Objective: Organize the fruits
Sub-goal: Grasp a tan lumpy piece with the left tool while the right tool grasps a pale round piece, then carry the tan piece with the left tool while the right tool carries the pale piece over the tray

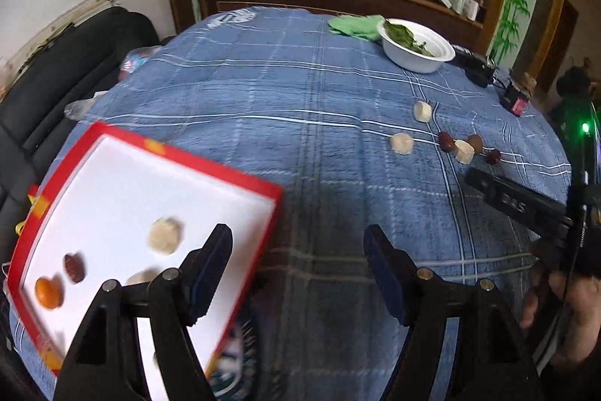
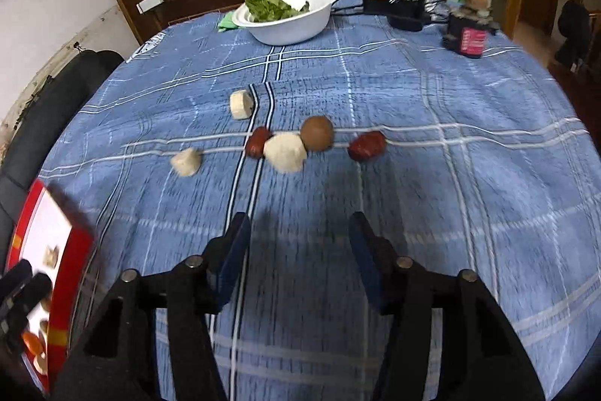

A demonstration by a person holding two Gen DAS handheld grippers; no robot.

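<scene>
1. Left gripper (image 1: 298, 252) jaws apart, empty, over the red-rimmed tray (image 1: 225, 171) edge; tray holds an orange fruit (image 1: 49, 292) and pale pieces.
2. Right gripper (image 2: 299, 243) jaws apart, empty, above blue cloth (image 2: 413, 93).
3. Beyond: loose fruits (image 2: 285, 152) clustered mid-table.
4. Far: white bowl (image 2: 296, 25) of leaves.

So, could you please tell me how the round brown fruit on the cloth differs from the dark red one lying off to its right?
The round brown fruit is dull brown and nearly spherical; the dark red fruit is glossy red and oblong, lying on its side. The brown one looks larger. The brown one sits against a pale chunk, while the red one lies alone. Both rest on the blue checked cloth, outside the red-rimmed tray.
</scene>
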